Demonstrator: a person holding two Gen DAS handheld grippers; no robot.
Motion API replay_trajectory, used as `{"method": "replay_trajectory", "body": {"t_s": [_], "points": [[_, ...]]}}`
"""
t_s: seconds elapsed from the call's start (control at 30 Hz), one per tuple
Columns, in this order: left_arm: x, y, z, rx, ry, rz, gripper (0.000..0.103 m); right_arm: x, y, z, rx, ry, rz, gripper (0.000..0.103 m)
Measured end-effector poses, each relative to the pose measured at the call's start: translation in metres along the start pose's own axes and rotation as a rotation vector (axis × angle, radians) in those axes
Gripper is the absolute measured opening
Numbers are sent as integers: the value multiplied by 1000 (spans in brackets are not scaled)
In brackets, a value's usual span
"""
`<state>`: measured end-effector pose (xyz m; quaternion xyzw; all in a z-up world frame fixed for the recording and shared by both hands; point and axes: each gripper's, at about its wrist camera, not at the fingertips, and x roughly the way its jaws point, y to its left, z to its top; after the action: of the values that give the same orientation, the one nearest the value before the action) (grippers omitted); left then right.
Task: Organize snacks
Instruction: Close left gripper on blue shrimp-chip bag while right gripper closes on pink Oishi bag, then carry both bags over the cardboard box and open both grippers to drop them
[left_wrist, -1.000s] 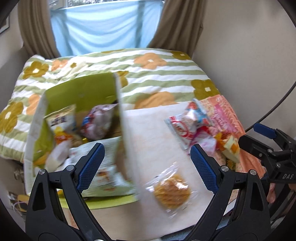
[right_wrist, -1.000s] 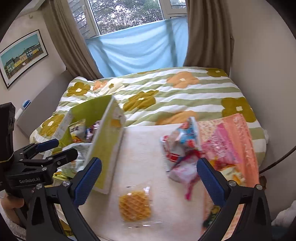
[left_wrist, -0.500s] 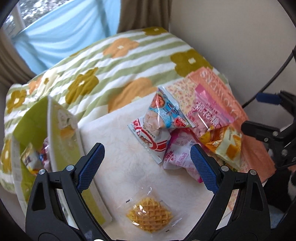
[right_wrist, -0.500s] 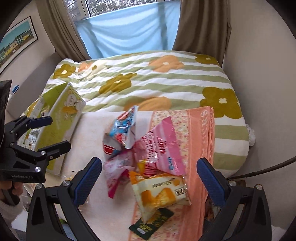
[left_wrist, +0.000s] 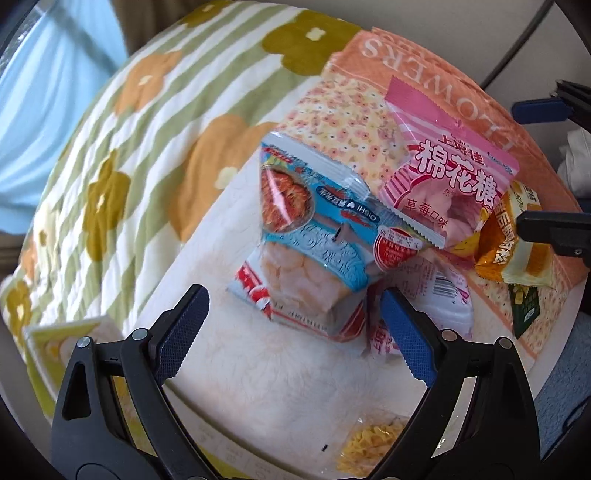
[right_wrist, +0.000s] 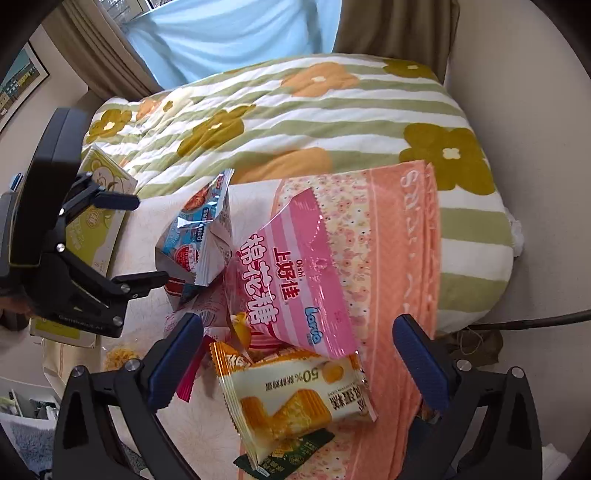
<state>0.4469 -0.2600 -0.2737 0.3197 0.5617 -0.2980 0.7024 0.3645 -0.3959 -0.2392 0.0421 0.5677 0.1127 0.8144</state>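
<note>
A heap of snack bags lies on a cream mat (left_wrist: 258, 369) and a peach towel (right_wrist: 391, 258). My left gripper (left_wrist: 291, 314) is open, hovering just over the blue shrimp-chip bag (left_wrist: 306, 229), which rests on a red-and-white bag (left_wrist: 295, 317). My right gripper (right_wrist: 295, 332) is open above the pink marshmallow bag (right_wrist: 295, 280) and the yellow egg-cake packet (right_wrist: 295, 398). Neither holds anything. A waffle packet (left_wrist: 373, 443) lies near the mat's front edge. A dark green packet (right_wrist: 284, 454) peeks out under the yellow one. The left gripper (right_wrist: 136, 240) also shows beside the blue bag (right_wrist: 199, 229).
A green snack box (right_wrist: 103, 192) stands at the left edge of the mat. Behind it spreads the striped flower quilt (right_wrist: 314, 122). A wall and a dark cable (right_wrist: 535, 321) are on the right, with curtains and a window at the back.
Both grippers swung right, away from the green box and the waffle, and sank toward the heap of bags. The left one also rolled. Both stayed open.
</note>
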Motion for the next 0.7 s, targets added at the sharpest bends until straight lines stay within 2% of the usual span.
{"method": "replay_trajectory", "body": {"t_s": [0.1,0.2,0.23,0.27,0.3,0.33,0.43,0.57,0.7], "points": [[16,-1,8,27,17,-51,93,16,-1,6,-14,44,-14,102],[28,0,13,33,17,-83,92,27,-7,10,3,71,17,102],[31,1,14,30,17,-90,89,31,-7,12,2,79,23,102],[34,2,14,23,19,-103,76,34,-7,12,1,85,23,102],[37,3,14,16,24,-116,67,37,-7,13,1,83,25,102],[40,4,14,4,23,-130,67,39,-7,13,4,81,33,102],[37,6,12,-14,-8,-140,64,44,-6,13,11,86,40,102],[32,9,8,-37,-28,-132,54,50,-5,14,17,88,58,102],[28,12,2,-67,-27,-102,51,56,-5,17,20,93,77,102]]}}
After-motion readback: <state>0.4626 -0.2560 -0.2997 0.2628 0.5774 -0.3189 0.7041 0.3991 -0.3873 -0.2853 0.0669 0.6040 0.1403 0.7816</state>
